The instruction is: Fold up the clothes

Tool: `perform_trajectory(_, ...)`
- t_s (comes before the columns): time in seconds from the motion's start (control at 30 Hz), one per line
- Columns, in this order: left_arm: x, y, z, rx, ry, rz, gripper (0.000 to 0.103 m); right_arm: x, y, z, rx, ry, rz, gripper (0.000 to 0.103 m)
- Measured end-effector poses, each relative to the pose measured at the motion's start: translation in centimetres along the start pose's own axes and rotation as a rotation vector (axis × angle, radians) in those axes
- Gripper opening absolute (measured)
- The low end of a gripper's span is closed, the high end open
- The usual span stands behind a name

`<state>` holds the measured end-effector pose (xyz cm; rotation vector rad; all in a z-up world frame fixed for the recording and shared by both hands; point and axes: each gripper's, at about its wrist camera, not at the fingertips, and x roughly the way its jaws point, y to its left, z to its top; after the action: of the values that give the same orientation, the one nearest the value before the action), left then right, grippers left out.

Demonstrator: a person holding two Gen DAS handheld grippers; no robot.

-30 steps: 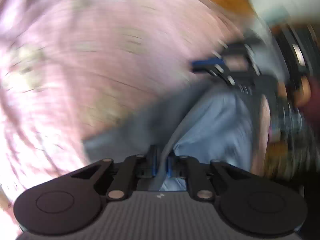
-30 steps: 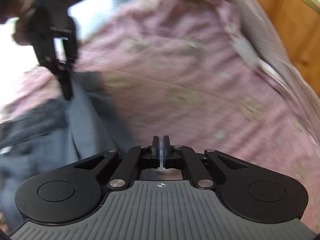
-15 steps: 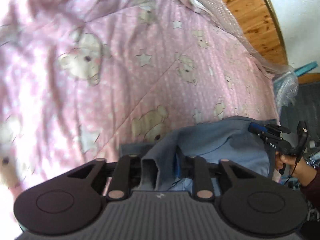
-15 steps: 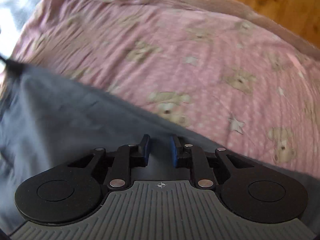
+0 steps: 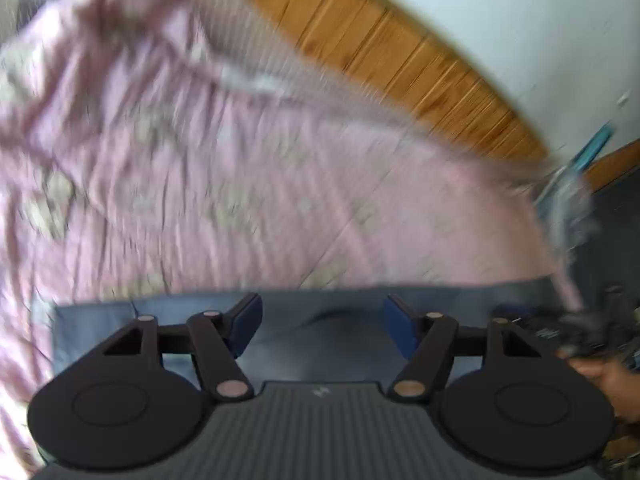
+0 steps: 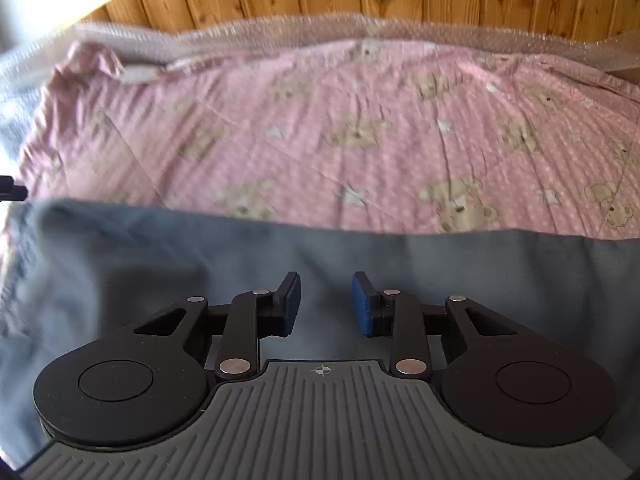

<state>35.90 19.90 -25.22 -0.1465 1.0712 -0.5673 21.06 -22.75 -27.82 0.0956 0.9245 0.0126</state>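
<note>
Garment (image 6: 160, 264) flat on bed (image 6: 360, 128), released. Left gripper (image 5: 322, 322) and right gripper (image 6: 325, 300) just opening, fingers empty. Could snag fabric on retreat.

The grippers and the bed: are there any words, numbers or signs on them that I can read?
No words or numbers can be read anywhere.
Right gripper: a small round cross mark on its grey ribbed body, no letters.
Left gripper: a tiny pale mark on its grey body, too blurred to read.
Pink bedsheet: only bear and star pictures.
Grey garment: plain.
</note>
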Motion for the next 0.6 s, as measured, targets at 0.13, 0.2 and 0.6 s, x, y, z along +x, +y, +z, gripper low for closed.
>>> perform_trajectory(0.13,-0.6,4.9,-2.7,-0.174,-0.023,0.125,0.004,-0.6,-4.7,-1.5,-0.007,0.029,-0.088,0.029)
perform_trajectory(0.2,-2.8,7.0,-4.6,-0.294,-0.046,0.14,0.004,-2.4,-8.1,-2.0,0.045,0.05,-0.159,0.029)
perform_trajectory(0.6,1.3,-11.4,-13.5,-0.1,0.037,0.189,0.049,-6.6,-8.6,-5.9,-0.116,-0.004,0.099,0.034)
